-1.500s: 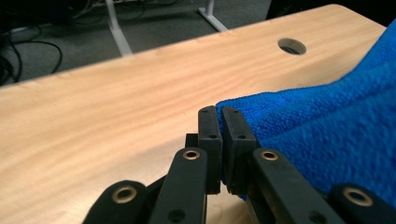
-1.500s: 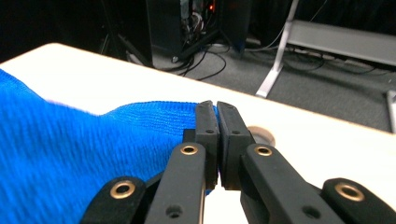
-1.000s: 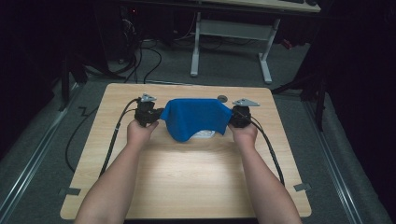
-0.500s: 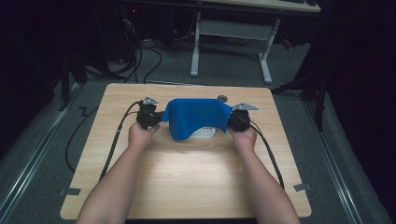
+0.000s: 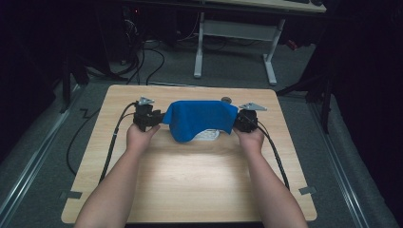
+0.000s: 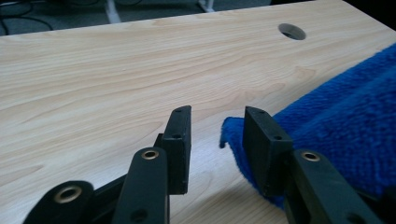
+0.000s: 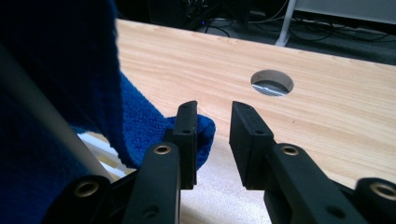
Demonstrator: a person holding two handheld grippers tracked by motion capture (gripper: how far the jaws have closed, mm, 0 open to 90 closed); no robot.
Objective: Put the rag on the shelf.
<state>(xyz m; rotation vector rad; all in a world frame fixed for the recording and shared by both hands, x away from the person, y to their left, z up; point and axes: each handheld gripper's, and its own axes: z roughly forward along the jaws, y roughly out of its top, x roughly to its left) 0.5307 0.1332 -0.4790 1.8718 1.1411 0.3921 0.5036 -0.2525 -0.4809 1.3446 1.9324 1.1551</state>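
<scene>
The table (image 5: 190,180) is a light wood top with a round cable hole (image 5: 226,99) near its far edge; that hole also appears in the left gripper view (image 6: 292,31) and in the right gripper view (image 7: 272,82).

The blue towel (image 5: 199,118) lies on the far half of the table, midway between the two grippers. It is draped over a white object (image 5: 207,135), part of which shows beneath the towel's near edge; what that object is cannot be told. In the right gripper view a pale bar (image 7: 51,130) runs under the cloth.

The person's forearms enter from the near edge, with one hand (image 5: 140,137) behind each gripper.

The left gripper (image 5: 159,118) sits at the towel's left end. Its jaws have just been opening and now stand spread. In the left gripper view (image 6: 217,135), a corner of the towel (image 6: 345,121) lies against the outer side of one jaw, with its tip reaching into the gap. The pads do not press on it.

The right gripper (image 5: 236,121) sits at the towel's right end. Its jaws have likewise just been opening and stand apart. In the right gripper view (image 7: 212,135), the towel corner (image 7: 203,128) lies beside one jaw. The gap between the pads is bare, and the cloth is not pinched.
</scene>
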